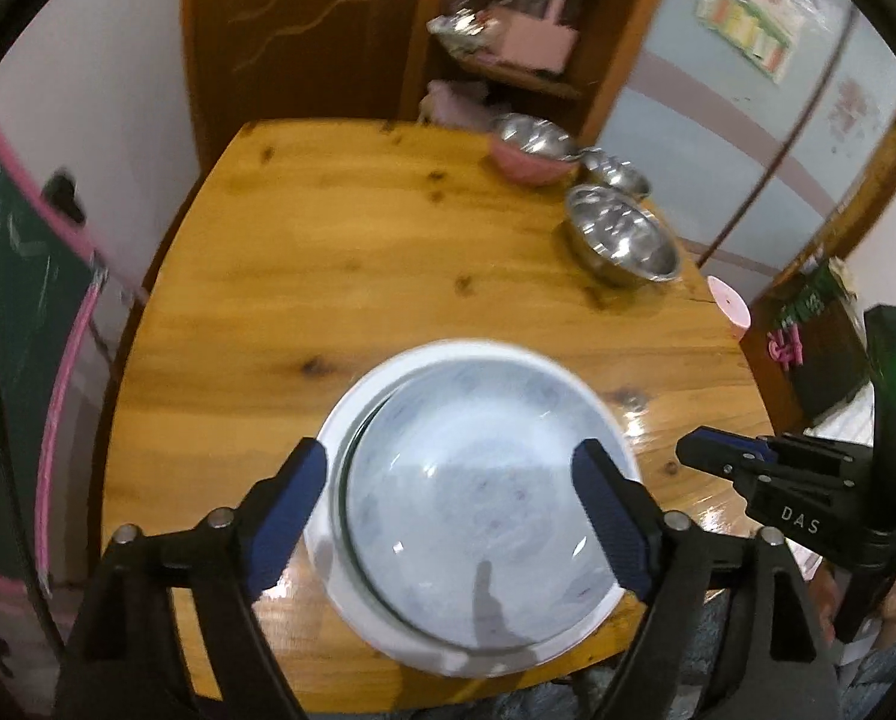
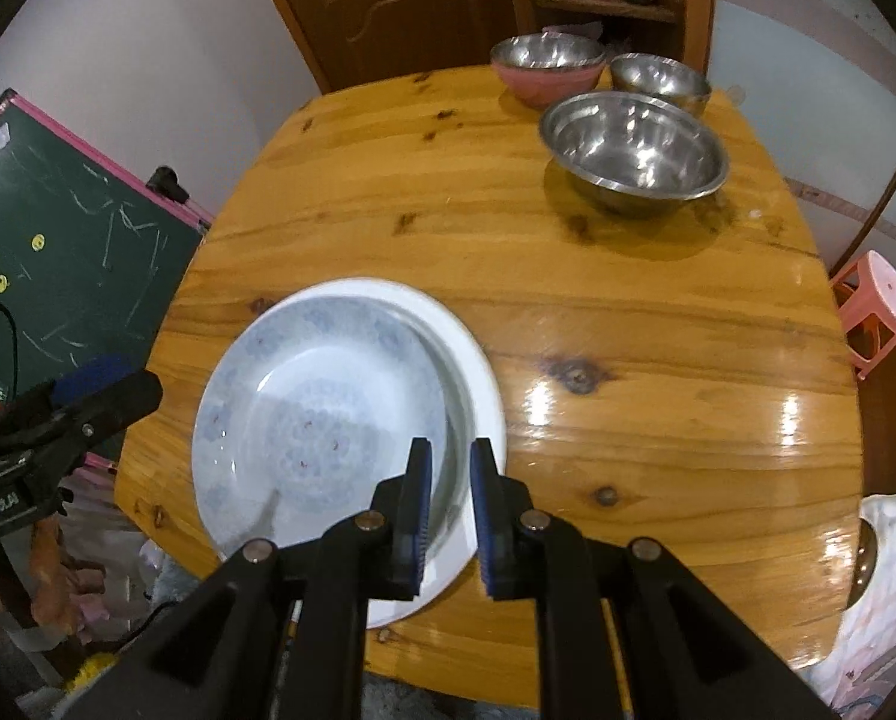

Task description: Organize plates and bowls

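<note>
A: Where are the plates and bowls found at this moment?

B: A patterned plate [image 2: 321, 414] is seen lying inside a white plate [image 2: 478, 360], off centre toward the left, at the near edge of the wooden table [image 2: 628, 312]. Three bowls are grouped at the far right: a large steel bowl [image 2: 634, 150], a small steel bowl [image 2: 658, 81] behind it, and a pink bowl [image 2: 544, 69] with a steel lining to the left of that.

A: And the tongs?

B: The left gripper [image 1: 454, 516] is held above the plates with its jaws spread wide; nothing is pinched between them. The right gripper [image 2: 451, 522] is drawn narrow, with only a thin gap shown, and no plate is caught in it, as far as can be judged.

A: What could go wrong from here?

B: The upper plate is not seated squarely, so it could be tipped or slid if its rim is knocked by a jaw. The stack is also set close to the near edge, so a careless push could send it over. The bowls are packed tightly, and a neighbour could be struck when one is reached for.
</note>
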The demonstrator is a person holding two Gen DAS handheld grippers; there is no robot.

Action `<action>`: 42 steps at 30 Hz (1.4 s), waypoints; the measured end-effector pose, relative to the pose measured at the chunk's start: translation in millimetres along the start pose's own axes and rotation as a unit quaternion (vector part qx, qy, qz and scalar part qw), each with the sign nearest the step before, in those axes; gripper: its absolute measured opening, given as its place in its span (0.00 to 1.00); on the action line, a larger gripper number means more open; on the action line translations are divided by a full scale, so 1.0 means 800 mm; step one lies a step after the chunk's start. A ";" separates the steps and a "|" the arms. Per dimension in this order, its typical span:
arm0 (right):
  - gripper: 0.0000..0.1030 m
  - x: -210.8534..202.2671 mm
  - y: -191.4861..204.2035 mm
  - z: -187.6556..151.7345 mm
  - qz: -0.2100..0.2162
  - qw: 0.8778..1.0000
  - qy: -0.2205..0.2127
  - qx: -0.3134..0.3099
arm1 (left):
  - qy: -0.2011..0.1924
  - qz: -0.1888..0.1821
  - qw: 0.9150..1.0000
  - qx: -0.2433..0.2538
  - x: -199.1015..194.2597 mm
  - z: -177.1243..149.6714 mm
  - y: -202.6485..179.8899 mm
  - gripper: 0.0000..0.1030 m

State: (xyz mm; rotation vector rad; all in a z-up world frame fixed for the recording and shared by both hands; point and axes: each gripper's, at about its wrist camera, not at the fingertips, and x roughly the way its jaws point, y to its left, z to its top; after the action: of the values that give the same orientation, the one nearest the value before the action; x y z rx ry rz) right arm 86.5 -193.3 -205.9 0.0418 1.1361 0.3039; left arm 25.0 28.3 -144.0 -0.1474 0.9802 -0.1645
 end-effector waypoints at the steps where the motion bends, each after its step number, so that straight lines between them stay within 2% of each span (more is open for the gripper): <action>1: 0.13 -0.006 -0.003 0.002 -0.001 1.000 -0.004 0.001 | -0.006 0.000 1.000 0.008 -0.005 0.007 -0.010 0.86; 7: 0.13 -0.067 -0.028 0.021 -0.003 0.999 -0.044 0.006 | -0.038 -0.012 0.998 0.046 -0.035 0.051 -0.068 0.87; 8: 0.16 -0.079 -0.031 0.023 -0.004 0.999 -0.052 0.005 | -0.042 -0.015 0.998 0.052 -0.040 0.059 -0.078 0.87; 11: 0.35 -0.117 -0.040 0.033 -0.010 0.997 -0.082 0.002 | -0.053 -0.020 0.996 0.066 -0.053 0.078 -0.106 0.87; 12: 0.37 -0.131 -0.044 0.035 -0.016 0.995 -0.095 0.000 | -0.056 -0.022 0.996 0.069 -0.056 0.084 -0.113 0.87; 16: 0.38 -0.181 -0.060 0.047 -0.039 0.990 -0.135 -0.003 | -0.066 -0.030 0.995 0.070 -0.068 0.112 -0.141 0.87; 21: 0.46 -0.237 -0.090 0.067 -0.071 0.981 -0.182 0.001 | -0.084 -0.030 0.994 0.061 -0.072 0.149 -0.171 0.87; 26: 0.46 -0.263 -0.123 0.090 -0.118 0.973 -0.200 0.006 | -0.095 -0.026 0.993 0.062 -0.062 0.181 -0.197 0.87; 31: 0.46 -0.242 -0.167 0.116 -0.123 0.975 -0.180 0.037 | -0.084 -0.024 0.995 0.055 -0.019 0.208 -0.214 0.87; 38: 0.46 -0.153 -0.228 0.145 -0.075 0.985 -0.118 0.096 | -0.043 -0.019 0.998 0.043 0.085 0.240 -0.215 0.87; 42: 0.46 -0.103 -0.246 0.164 -0.058 0.989 -0.082 0.112 | -0.013 -0.018 0.999 0.042 0.143 0.254 -0.208 0.87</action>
State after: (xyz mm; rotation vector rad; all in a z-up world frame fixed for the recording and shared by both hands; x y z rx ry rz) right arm 215.1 -387.4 -114.2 0.1955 1.0002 0.0660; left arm 245.2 -148.0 -92.3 -0.0901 0.9434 -0.2351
